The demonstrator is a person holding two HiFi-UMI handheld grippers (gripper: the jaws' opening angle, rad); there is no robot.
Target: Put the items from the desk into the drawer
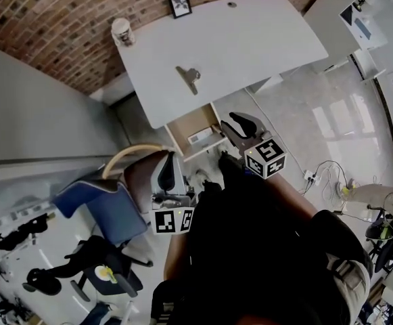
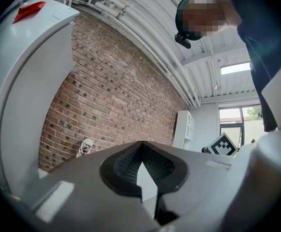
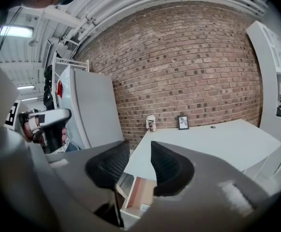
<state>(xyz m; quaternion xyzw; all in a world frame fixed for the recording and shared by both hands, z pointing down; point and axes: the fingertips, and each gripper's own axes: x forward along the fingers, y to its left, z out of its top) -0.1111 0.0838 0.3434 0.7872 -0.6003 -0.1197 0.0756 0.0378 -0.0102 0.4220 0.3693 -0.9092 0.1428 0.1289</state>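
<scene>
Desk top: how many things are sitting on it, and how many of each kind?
Cup: 1
Picture frame: 1
Grey tool: 1
Total: 3

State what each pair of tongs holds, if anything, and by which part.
Nothing is held: left tongs closed empty, right tongs apart with nothing between.
</scene>
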